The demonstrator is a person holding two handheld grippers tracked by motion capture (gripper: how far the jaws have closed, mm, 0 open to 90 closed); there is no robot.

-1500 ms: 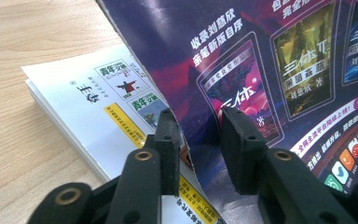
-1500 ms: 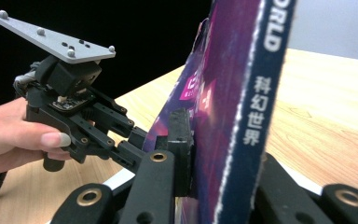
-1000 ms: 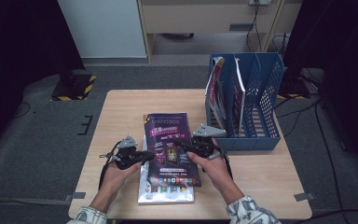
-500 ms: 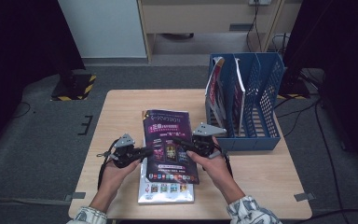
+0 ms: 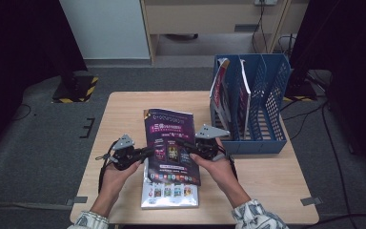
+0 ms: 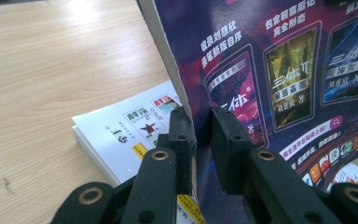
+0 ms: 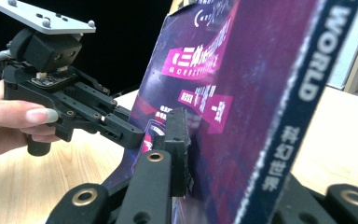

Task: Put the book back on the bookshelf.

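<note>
Purple magazine (image 5: 170, 143) was already off the stack and hanging over the near middle of the bench (image 5: 124, 109), tipped up so its far end sat higher. Both tongs had it: left tongs (image 5: 144, 152) pinched its left edge, and in the left gripper view you could see the pads (image 6: 182, 128) pressed together on cover and pages. Right tongs (image 5: 183, 145) were clamped on the opposite edge by the spine, near the "WORLD" lettering in the right gripper view.

Progress-wise I'd call it roughly halfway. Pickup looked done, and a white-covered magazine (image 5: 169, 193) was lying flat underneath near the front edge. My guess is the purple one was headed for the blue file rack (image 5: 267, 95) at the right edge of the bench, where a couple of magazines (image 5: 221, 93) already stood upright. That carry and the slotting-in were left, plus probably the white one after.
</note>
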